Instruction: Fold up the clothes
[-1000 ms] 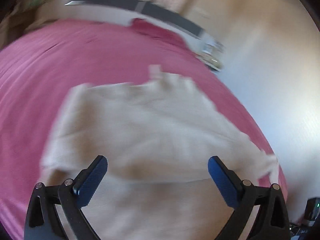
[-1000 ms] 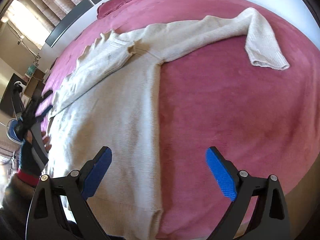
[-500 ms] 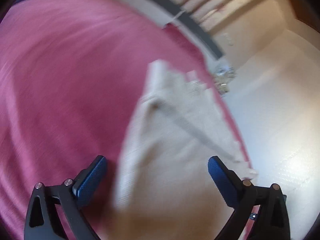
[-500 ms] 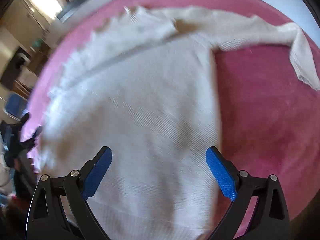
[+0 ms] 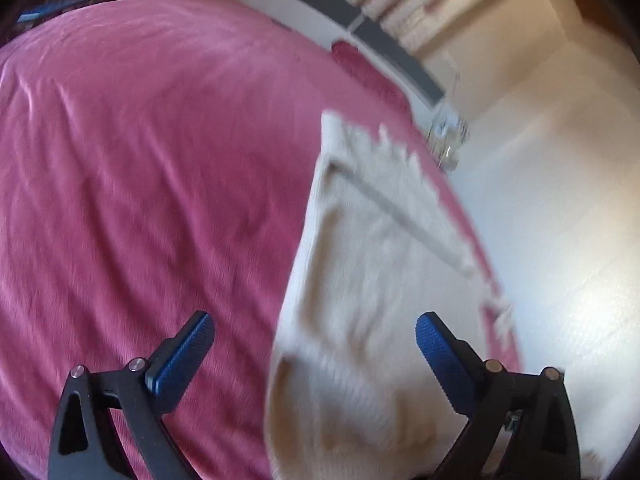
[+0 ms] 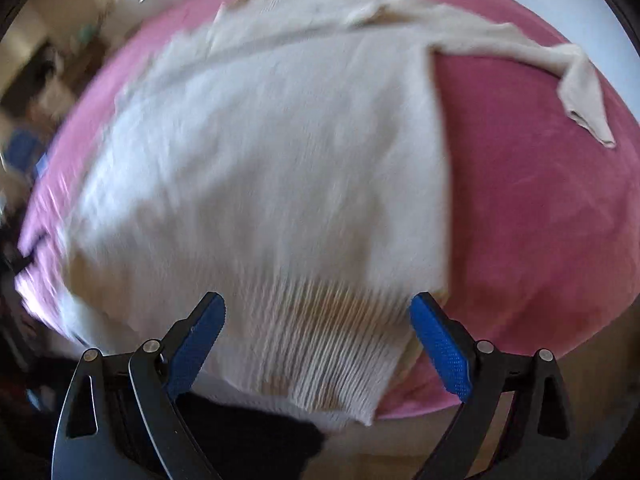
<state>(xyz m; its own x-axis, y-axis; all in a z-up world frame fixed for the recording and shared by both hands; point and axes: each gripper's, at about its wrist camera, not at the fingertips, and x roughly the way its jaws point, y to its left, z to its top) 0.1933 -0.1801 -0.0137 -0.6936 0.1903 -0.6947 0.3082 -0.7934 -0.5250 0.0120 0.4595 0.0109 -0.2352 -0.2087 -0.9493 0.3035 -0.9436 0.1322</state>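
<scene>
Left gripper (image 5: 314, 354): I see its jaws spread as wide as they go, after a brief dip and reopening; nothing is pinched. The blue pads hang over the bed, and the sweater's side edge runs up between them.
Right gripper (image 6: 318, 328): I see its jaws wide apart, holding nothing. The ribbed hem lies between and below the pads, with no pad pressing on it that I can make out.
Ribbed hem (image 6: 332, 364): nearest me in the right wrist view, at the bed's near edge, part of it drooping over.
Sweater (image 6: 272, 152): cream knit, spread flat on the bed, body running away from me; blur softens its left side.
Sleeve (image 6: 576, 80): stretched out to the right at the far end, cuff bent down onto the cover.
Bed (image 5: 140, 180): pink cover, bare to the left of the sweater in the left wrist view.
Pillow (image 5: 368, 72): pink, at the far end.
Headboard (image 5: 360, 28): dark band beyond the pillow.
</scene>
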